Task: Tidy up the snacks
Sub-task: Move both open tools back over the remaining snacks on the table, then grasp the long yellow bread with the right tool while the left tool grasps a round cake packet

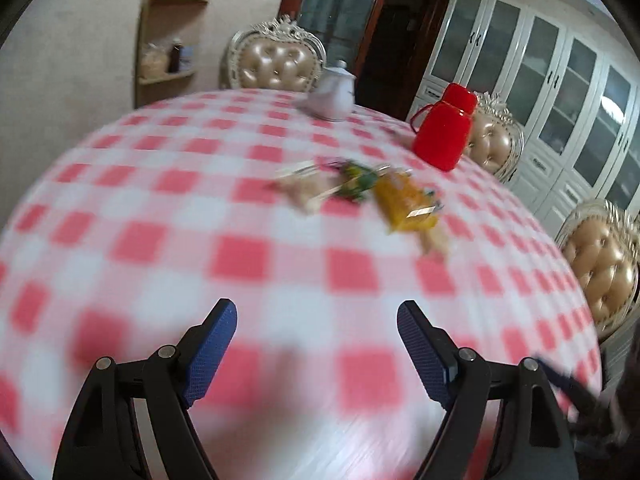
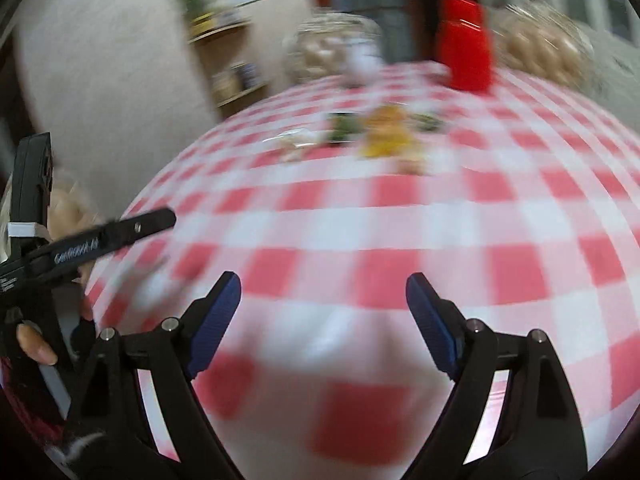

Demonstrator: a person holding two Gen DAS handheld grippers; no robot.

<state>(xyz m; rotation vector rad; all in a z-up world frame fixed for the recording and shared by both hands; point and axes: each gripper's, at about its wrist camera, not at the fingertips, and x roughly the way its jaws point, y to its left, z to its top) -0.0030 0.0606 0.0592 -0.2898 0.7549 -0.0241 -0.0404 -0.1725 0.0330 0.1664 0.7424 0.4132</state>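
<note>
Left wrist view: both claws (image 1: 316, 322) (image 2: 323, 294) gape empty; red flask (image 1: 442, 128) upright beyond snack packets (image 1: 404, 200).

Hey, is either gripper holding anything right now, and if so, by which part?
Nothing is held. The left gripper and right gripper both stand open over the tablecloth; the snack packets lie untouched.
</note>
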